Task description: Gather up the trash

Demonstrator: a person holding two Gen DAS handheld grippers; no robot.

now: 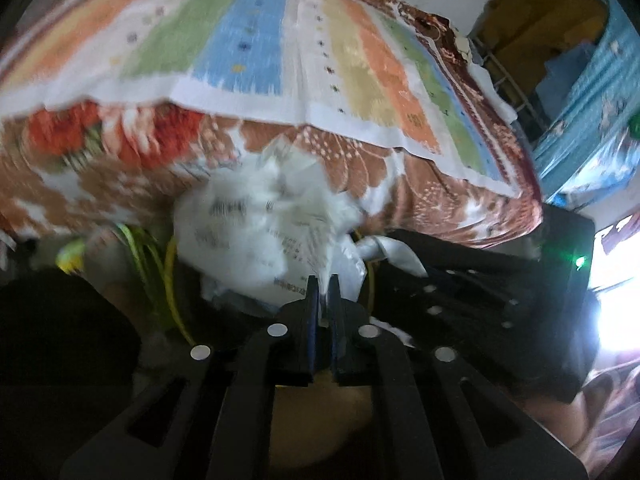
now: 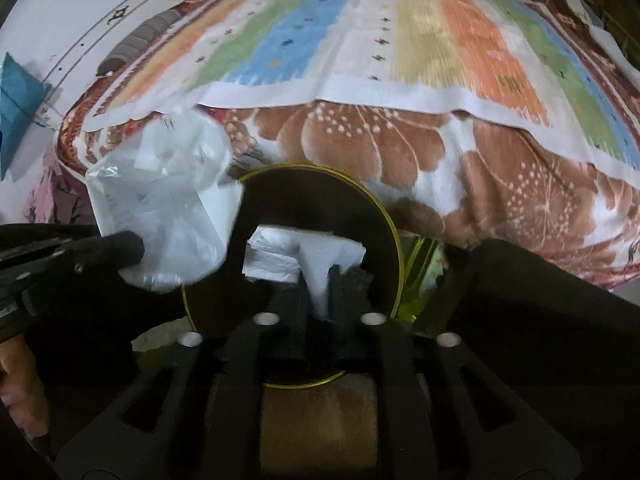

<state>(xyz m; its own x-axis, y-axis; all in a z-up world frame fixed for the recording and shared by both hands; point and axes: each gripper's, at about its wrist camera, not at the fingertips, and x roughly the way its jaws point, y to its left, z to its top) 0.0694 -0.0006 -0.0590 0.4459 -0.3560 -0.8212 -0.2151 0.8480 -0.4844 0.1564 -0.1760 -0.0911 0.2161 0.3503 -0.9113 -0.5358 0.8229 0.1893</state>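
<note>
My left gripper [image 1: 324, 280] is shut on a crumpled clear plastic wrapper with printed text [image 1: 256, 232], held in front of the bed; it also shows in the right wrist view [image 2: 168, 208] with the left gripper [image 2: 128, 248] at the left. My right gripper [image 2: 320, 276] is shut on a white tissue [image 2: 316, 256], held over the dark opening of a round bin with a yellow-green rim [image 2: 394, 236]. The bin's rim shows in the left wrist view [image 1: 170, 280] under the wrapper.
A bed with a brown floral blanket [image 2: 380, 148] and a striped pastel cloth [image 2: 360, 40] fills the background. A shelf with a blue curtain [image 1: 592, 92] stands at the right. A black box with a green light [image 1: 576, 260] is near.
</note>
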